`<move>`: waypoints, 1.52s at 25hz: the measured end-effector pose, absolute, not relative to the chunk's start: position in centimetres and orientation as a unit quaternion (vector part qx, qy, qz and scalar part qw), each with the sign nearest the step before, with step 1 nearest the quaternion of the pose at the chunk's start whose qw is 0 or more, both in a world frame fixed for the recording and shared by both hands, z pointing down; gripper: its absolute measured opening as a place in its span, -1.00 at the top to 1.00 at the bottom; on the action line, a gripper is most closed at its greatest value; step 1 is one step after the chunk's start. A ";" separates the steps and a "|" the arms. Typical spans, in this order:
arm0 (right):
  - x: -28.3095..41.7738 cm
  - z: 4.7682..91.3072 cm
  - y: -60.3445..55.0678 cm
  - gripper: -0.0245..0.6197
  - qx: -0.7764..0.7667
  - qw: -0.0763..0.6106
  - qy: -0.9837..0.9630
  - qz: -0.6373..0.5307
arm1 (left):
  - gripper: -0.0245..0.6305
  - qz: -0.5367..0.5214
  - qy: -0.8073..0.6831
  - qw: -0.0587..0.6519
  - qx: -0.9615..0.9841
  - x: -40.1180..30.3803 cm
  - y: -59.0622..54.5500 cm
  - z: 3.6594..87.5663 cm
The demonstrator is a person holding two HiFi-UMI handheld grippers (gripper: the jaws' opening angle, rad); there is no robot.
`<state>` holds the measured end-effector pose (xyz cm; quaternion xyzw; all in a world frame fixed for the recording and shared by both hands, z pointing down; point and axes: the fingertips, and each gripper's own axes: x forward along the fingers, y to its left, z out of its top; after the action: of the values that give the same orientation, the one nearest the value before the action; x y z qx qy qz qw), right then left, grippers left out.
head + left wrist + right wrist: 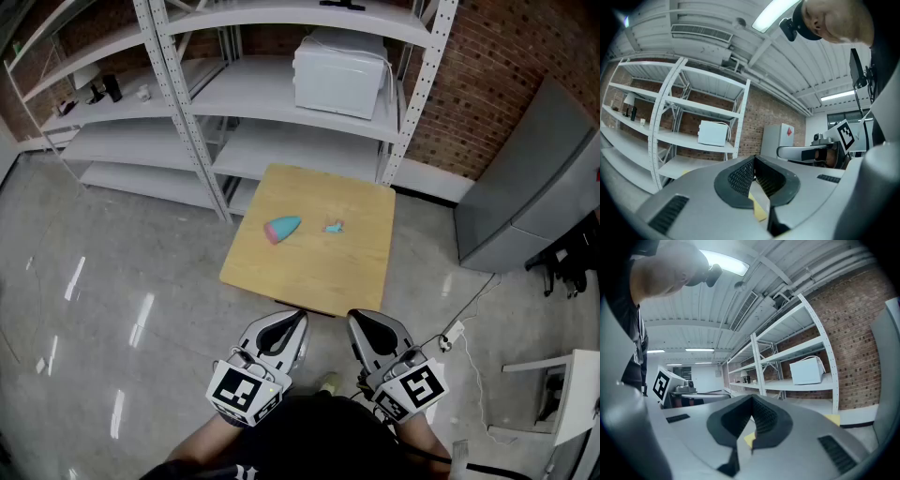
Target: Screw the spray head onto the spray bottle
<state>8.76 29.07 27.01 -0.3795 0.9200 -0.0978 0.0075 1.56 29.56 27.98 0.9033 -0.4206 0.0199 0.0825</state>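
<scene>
The spray bottle (282,228) lies on the table (309,277) beside the spray head (334,226), while short of the table the left gripper (292,322) and right gripper (362,324) are pressed together, empty.

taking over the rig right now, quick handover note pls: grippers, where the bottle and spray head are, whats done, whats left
Left gripper: shut, empty, held close to the person's body, short of the table.
Right gripper: shut, empty, beside the left one.
Spray bottle: lying on the wooden table, left of centre.
Spray head: on the table to the bottle's right, apart from it.
Done: nothing; the head is not on the bottle and neither is held.
Left: move to the table, grip the bottle and the head, screw the head on.
</scene>
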 end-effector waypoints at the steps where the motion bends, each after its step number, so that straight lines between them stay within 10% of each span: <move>1: 8.8 27.0 29.1 0.92 -0.379 0.008 0.920 -0.097 | 0.91 0.020 -0.421 0.082 0.903 1.5 29.6 28.0; 38: 14.8 30.9 26.6 0.92 -0.316 0.032 0.934 -0.164 | 0.91 0.075 -0.480 0.136 0.863 6.9 25.3 34.3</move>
<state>14.79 26.59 30.87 -0.3164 0.9339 -0.1635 0.0323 6.92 25.29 34.27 0.8634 -0.4801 0.0747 0.1359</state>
